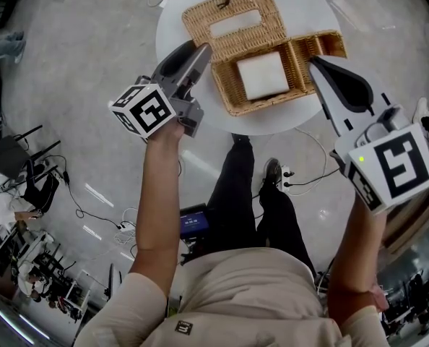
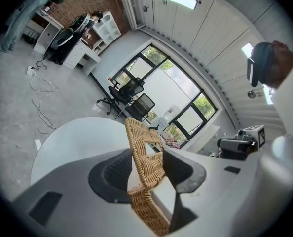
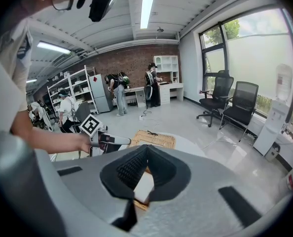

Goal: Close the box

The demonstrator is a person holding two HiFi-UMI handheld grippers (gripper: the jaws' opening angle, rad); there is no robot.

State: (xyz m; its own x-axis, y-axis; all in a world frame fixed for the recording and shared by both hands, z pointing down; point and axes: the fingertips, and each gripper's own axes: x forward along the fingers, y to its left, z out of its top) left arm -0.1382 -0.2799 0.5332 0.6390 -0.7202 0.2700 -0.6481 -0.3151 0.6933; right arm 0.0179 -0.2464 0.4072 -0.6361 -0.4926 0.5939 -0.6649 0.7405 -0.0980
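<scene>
In the head view the wicker box point(image 1: 261, 105) sits open on the counter point(image 1: 175, 31). Its lid point(image 1: 232, 9) lies back beyond the box, long axis left to right along the hinge. The left gripper point(image 1: 200, 53) is nearer it, and the right gripper point(image 1: 317, 65) is off the box's right end. In the left gripper view the jaws stand apart astride the lid's edge. In the right gripper view the jaws meet at the tips, empty.

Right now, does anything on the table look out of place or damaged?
Only the wicker box: its lid is swung back open, exposing the white block inside. The lid's edge sits between the left gripper's jaws. Nothing looks spilled or broken.
</scene>
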